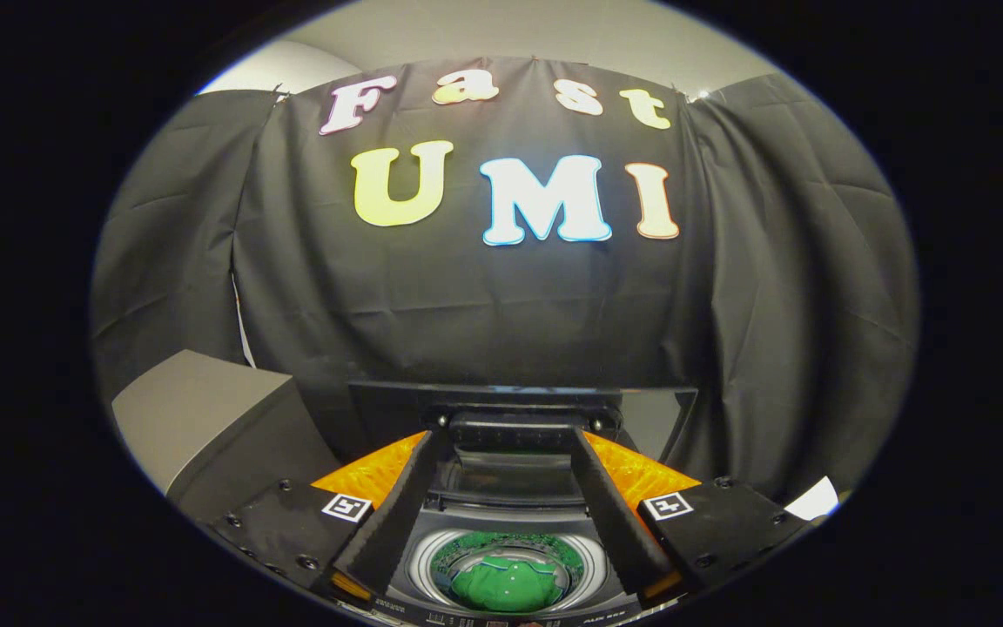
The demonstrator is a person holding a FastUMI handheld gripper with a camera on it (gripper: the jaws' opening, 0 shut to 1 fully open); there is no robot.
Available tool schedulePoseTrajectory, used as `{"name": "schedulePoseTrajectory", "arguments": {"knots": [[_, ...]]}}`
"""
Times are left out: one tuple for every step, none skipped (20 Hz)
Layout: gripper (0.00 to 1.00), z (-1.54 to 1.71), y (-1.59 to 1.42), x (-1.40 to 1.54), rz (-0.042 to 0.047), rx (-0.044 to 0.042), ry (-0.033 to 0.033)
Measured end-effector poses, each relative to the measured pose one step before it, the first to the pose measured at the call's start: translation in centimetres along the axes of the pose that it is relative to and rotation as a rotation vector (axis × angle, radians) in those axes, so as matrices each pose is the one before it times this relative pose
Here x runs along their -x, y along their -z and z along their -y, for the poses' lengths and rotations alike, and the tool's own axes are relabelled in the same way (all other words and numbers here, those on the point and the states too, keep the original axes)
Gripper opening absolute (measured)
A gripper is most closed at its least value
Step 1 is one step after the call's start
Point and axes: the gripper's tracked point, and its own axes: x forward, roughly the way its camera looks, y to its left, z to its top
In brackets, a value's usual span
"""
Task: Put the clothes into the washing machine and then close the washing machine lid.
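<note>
Below me is a top-loading washing machine point(421, 564) with its drum uncovered. A green garment point(506, 582) with a light collar trim lies bundled inside the drum, low between my fingers. The dark lid point(651, 416) stands upright at the back of the machine, against the black cloth wall. My gripper point(508, 435) hovers over the machine, open, its fingers spread wide with nothing held between them. The fingertips point(425, 453) reach about as far as the lid's hinge.
A grey box-like unit point(205, 409) stands to the left of the machine, close to my left finger. Something white point(815, 501) peeks out low on the right. Black cloth walls close in behind and on both sides.
</note>
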Motion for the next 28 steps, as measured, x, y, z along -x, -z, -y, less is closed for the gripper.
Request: {"name": "schedulePoseTrajectory", "arguments": {"knots": [[0.97, -0.101, -0.644, -0.479, 0.01305, 0.00027, 0.00128], [0.98, -0.23, -0.549, -0.647, 0.0108, 0.00313, -0.00253], [0.97, -0.091, -0.574, -0.583, 0.01019, 0.00704, 0.00058], [0.97, -0.091, -0.344, -0.572, 0.00316, 0.00992, 0.00018], [0.97, -0.044, -0.449, -0.504, 0.0082, 0.00905, 0.00193], [0.97, -0.035, -0.497, -0.488, 0.00894, 0.00597, 0.00333], [0.98, -0.127, -0.284, -0.508, 0.0062, 0.00071, -0.00007], [0.97, -0.089, -0.132, -0.589, 0.00053, -0.00265, -0.00253], [0.97, -0.064, -0.051, -0.557, -0.00314, -0.00109, -0.00162], [0.97, 0.085, -0.135, -0.625, 0.00056, -0.00156, 0.00297], [0.98, -0.079, -0.535, -0.584, 0.01265, -0.00071, -0.00497], [0.98, -0.109, -0.496, -0.618, 0.01312, -0.00138, -0.00367], [0.98, 0.024, -0.301, -0.697, 0.0074, -0.00189, -0.00101], [0.98, 0.001, -0.202, -0.648, 0.00703, -0.00241, -0.00239], [0.98, 0.101, -0.29, -0.678, 0.00644, -0.00148, 0.00163], [0.98, 0.193, -0.073, -0.604, 0.00551, -0.0035, 0.00616], [0.98, 0.338, 0.027, -0.724, -0.00212, -0.00558, 0.01197], [0.98, 0.092, 0.431, -0.942, -0.01856, -0.01227, 0.0058], [0.98, -0.005, 0.591, -0.76, -0.02788, -0.01754, -0.00046], [0.98, 0.042, 0.594, -0.666, -0.02554, -0.01125, 0.00189], [0.98, 0.311, 0.624, -0.492, -0.02283, -0.00011, 0.00805], [0.98, 0.192, 0.57, -0.391, -0.01558, 0.00269, 0.00647], [0.98, 0.228, 0.603, -0.327, -0.02139, 0.00348, 0.00362], [0.98, 0.339, 0.684, -0.325, -0.02273, -0.00345, 0.00812], [0.98, 0.222, 0.735, -0.18, -0.02432, -0.01054, 0.0025], [0.98, 0.1, 0.096, 0.248, 0.00034, -0.01311, -0.00463], [0.98, 0.079, -0.071, 0.116, 0.0074, -0.00661, -0.00428], [0.98, -0.132, 0.21, 0.344, -0.00372, 0.00878, -0.00234]]}}
